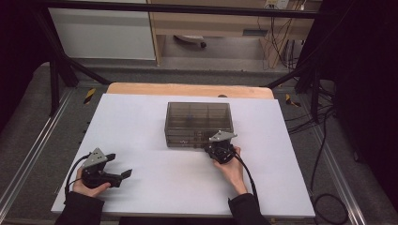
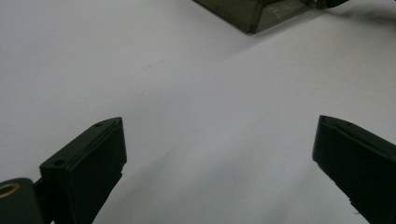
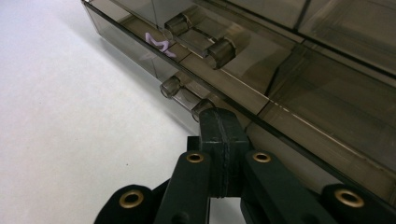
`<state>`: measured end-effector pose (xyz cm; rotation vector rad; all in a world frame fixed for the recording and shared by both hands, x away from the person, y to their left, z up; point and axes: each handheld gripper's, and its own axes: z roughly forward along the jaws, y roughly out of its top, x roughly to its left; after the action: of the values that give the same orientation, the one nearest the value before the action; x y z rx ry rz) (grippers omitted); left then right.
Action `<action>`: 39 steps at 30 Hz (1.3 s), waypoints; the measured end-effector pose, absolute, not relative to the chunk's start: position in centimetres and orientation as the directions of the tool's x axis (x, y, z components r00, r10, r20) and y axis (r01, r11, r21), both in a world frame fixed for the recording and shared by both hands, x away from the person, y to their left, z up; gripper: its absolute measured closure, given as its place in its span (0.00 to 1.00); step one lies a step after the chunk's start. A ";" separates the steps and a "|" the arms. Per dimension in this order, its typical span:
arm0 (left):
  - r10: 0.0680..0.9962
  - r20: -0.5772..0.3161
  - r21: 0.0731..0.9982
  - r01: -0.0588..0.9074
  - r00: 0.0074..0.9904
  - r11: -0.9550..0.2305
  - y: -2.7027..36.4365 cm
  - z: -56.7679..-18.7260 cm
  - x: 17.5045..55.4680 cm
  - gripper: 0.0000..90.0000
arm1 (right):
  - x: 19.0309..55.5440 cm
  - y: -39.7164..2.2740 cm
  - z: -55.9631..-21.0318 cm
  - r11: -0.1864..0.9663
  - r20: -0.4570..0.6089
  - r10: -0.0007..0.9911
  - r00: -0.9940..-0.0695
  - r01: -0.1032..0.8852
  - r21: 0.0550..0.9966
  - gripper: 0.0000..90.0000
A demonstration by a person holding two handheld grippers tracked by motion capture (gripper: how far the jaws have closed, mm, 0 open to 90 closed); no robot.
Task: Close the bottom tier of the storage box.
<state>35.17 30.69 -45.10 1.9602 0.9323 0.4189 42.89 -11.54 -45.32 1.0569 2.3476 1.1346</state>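
The smoky clear drawer cabinet (image 1: 198, 123) sits mid-table on the white board (image 1: 141, 140), its drawers apparently not yet pulled out. The right gripper (image 3: 223, 122) — jaws pressed together — meets a lower drawer handle (image 3: 186, 96); the left gripper (image 2: 219, 154) rests apart, jaws wide.

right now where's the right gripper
In the high view the right gripper sits right of centre on the white table, jaws shut against the lower front of the smoky drawer box, by a drawer handle.

Left gripper (image 1: 123, 175) jaws wide apart; right gripper (image 1: 217, 146) jaws closed, apparently level.
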 end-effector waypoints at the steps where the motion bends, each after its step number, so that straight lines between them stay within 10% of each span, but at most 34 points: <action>1: 0.749 -0.069 0.839 0.444 0.659 -0.313 30.7 -45.1 35.2 0.02 | 42.9 -11.5 -45.3 0.408 0.026 0.741 -0.671 0.481 0.776 1.00; 39: 0.750 -0.067 0.839 0.444 0.658 -0.314 30.7 -45.1 35.2 0.02 | 42.9 -11.7 -45.0 0.422 0.000 0.751 -0.661 0.479 0.770 1.00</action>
<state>35.18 30.74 -45.08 1.9604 0.9320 0.4228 42.94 -11.72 -45.05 1.0557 2.3363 1.0982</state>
